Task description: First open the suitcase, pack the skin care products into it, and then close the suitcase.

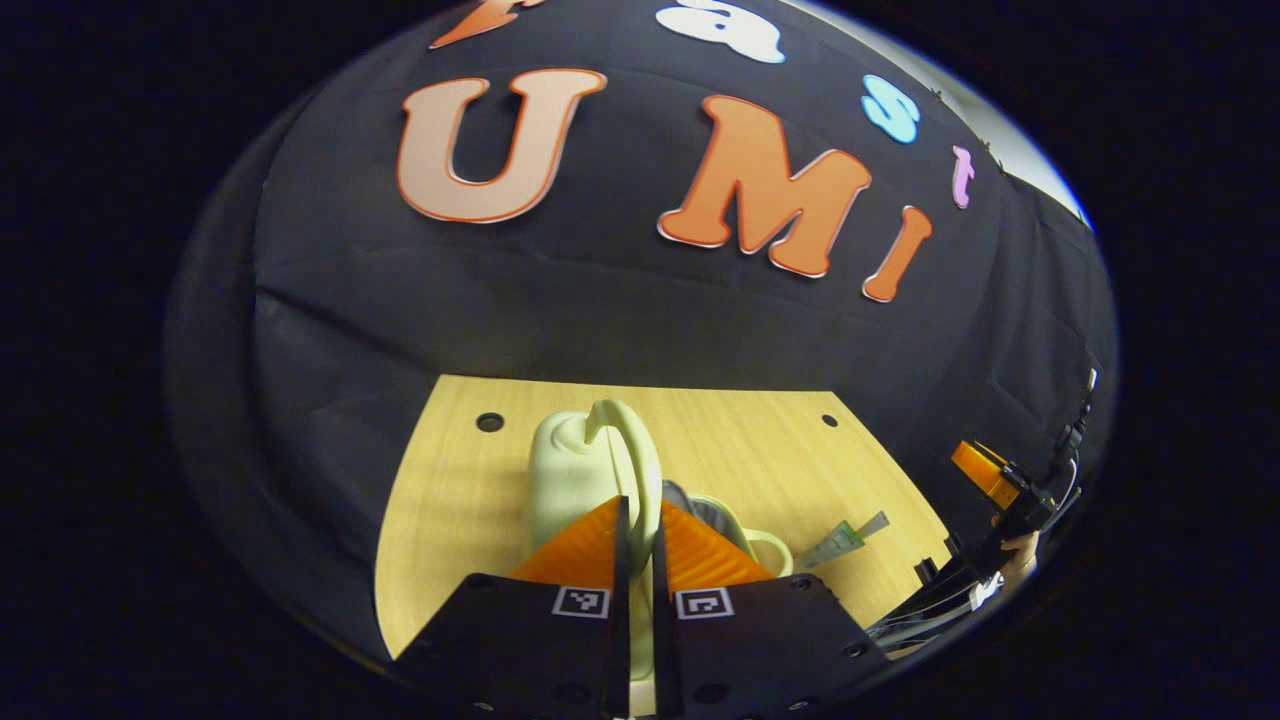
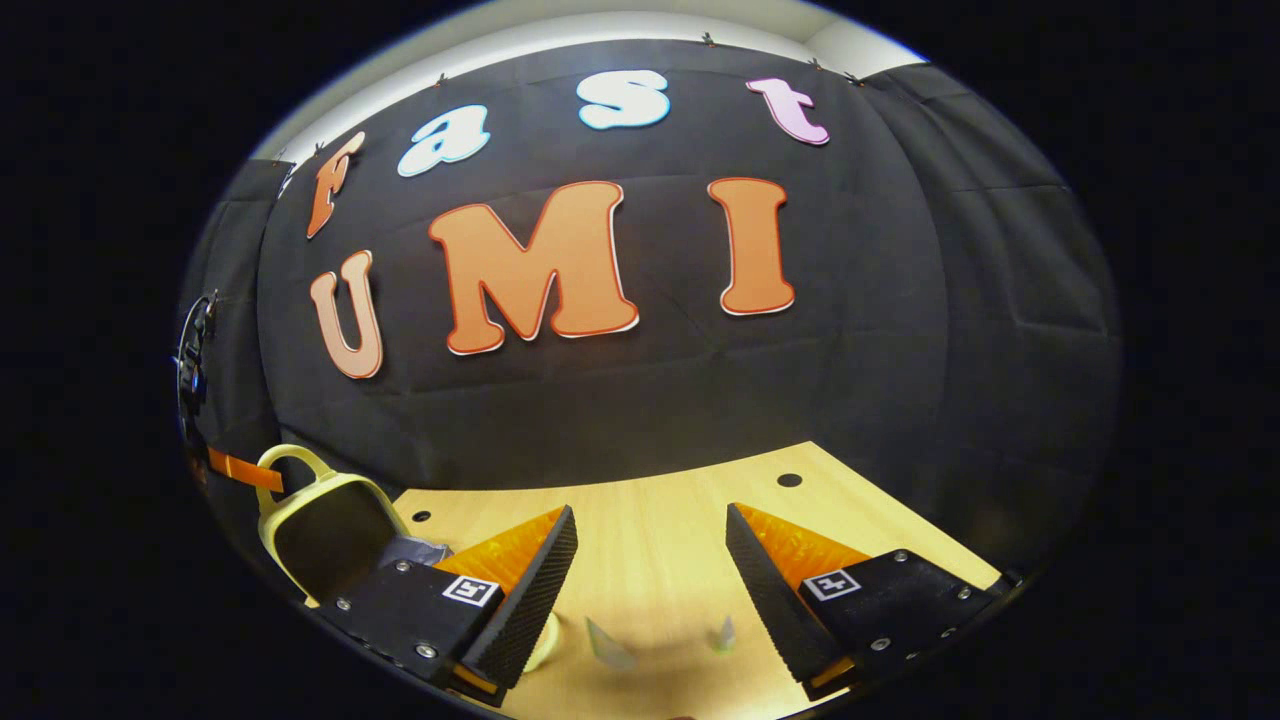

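In the left gripper view a small pale green suitcase [image 1: 565, 470] stands on the wooden table. My left gripper [image 1: 638, 525] is shut on the thin edge of its raised lid [image 1: 640, 450], seen edge-on. Grey lining [image 1: 700, 510] shows just right of the fingers. A slim skin care tube [image 1: 845, 542] lies on the table to the right. In the right gripper view my right gripper [image 2: 650, 545] hangs open over bare table, nothing between its fingers. The lifted lid [image 2: 320, 535], dark inside, with its handle [image 2: 290, 458] on top, stands at the far left. Two small pale tube ends [image 2: 608, 645] lie below the fingers.
The wooden table [image 1: 450, 500] has small round holes near its back corners and ends against the black cloth wall. In the left gripper view the right gripper [image 1: 1000, 480] and a hand [image 1: 1022, 555] show at the far right edge. Open tabletop [image 2: 650, 500] lies ahead of the right gripper.
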Motion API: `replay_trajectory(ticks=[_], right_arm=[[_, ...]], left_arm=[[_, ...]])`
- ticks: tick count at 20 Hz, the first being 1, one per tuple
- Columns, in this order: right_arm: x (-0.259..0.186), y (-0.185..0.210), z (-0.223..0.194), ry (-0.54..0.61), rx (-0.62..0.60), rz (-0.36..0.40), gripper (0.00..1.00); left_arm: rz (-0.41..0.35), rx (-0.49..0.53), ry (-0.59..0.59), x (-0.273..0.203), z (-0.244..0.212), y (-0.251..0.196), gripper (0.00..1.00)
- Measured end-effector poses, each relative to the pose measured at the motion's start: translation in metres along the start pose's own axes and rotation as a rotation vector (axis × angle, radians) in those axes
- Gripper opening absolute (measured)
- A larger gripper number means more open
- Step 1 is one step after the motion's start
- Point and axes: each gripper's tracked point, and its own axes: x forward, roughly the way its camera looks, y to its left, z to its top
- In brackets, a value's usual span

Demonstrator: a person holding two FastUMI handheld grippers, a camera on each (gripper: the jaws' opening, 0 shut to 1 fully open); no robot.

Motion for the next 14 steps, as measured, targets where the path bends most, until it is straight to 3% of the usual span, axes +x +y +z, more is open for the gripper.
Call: replay_trajectory(ticks=[7, 10, 14], right_arm=[[-0.007, 0.058, -0.003, 0.001, -0.051, 0.012, 0.95], [-0.013, 0.061, -0.007, 0.02, -0.034, 0.003, 0.95], [-0.018, 0.047, -0.01, 0.045, -0.027, -0.044, 0.95]], left_arm=[[0.073, -0.059, -0.001, -0.003, -0.028, 0.11, 0.1], [0.166, -0.033, 0.019, -0.001, -0.05, 0.165, 0.09], [0.222, -0.099, 0.061, 0.003, -0.09, 0.215, 0.1]])
